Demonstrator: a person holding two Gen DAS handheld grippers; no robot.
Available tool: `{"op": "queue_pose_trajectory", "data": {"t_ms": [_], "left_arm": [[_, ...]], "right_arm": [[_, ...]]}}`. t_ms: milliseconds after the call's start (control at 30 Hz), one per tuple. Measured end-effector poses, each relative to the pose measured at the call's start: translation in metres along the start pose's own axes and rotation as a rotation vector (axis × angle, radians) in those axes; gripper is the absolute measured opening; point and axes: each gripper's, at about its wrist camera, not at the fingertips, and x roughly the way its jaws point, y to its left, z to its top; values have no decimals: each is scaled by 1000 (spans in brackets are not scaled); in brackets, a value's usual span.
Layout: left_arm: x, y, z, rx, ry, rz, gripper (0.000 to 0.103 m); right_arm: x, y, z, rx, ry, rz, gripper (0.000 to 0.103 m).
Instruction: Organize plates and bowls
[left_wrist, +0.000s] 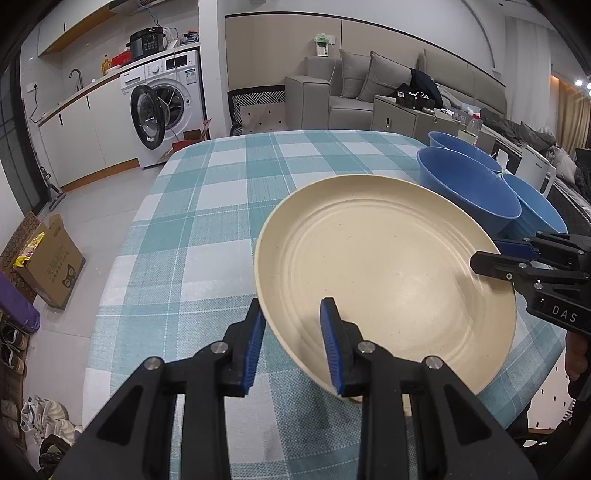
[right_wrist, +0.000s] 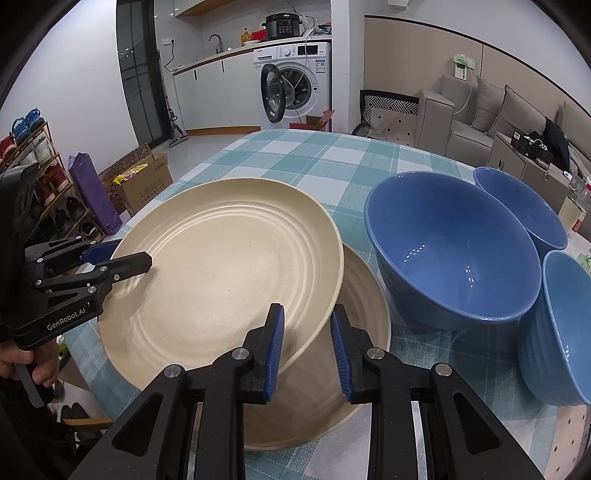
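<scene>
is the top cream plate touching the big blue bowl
Apart. The right wrist view shows tablecloth and the lower plate's rim between the top plate and the big blue bowl.

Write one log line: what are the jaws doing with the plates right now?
left gripper: open around top cream plate rim | right gripper: open at opposite rim | bottom cream plate beneath | blue bowls beside

We could see little of the lower plate (right_wrist: 365, 295) — the upper plate (right_wrist: 221, 266) covered most of it — and the near-right bowl (right_wrist: 561, 332) was cut off at the picture's edge.

Both tongs (left_wrist: 293, 343) (right_wrist: 307, 352) agape, level.
</scene>
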Motion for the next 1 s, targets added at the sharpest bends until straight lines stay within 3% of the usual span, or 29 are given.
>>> {"op": "queue_pose_trajectory", "data": {"t_ms": [533, 1000], "left_arm": [[14, -11, -4, 23, 32, -11, 29], [19, -26, -7, 57, 37, 0, 29]], "right_arm": [[4, -12, -12, 14, 17, -5, 26], [6, -16, -16, -16, 42, -69, 26]]}}
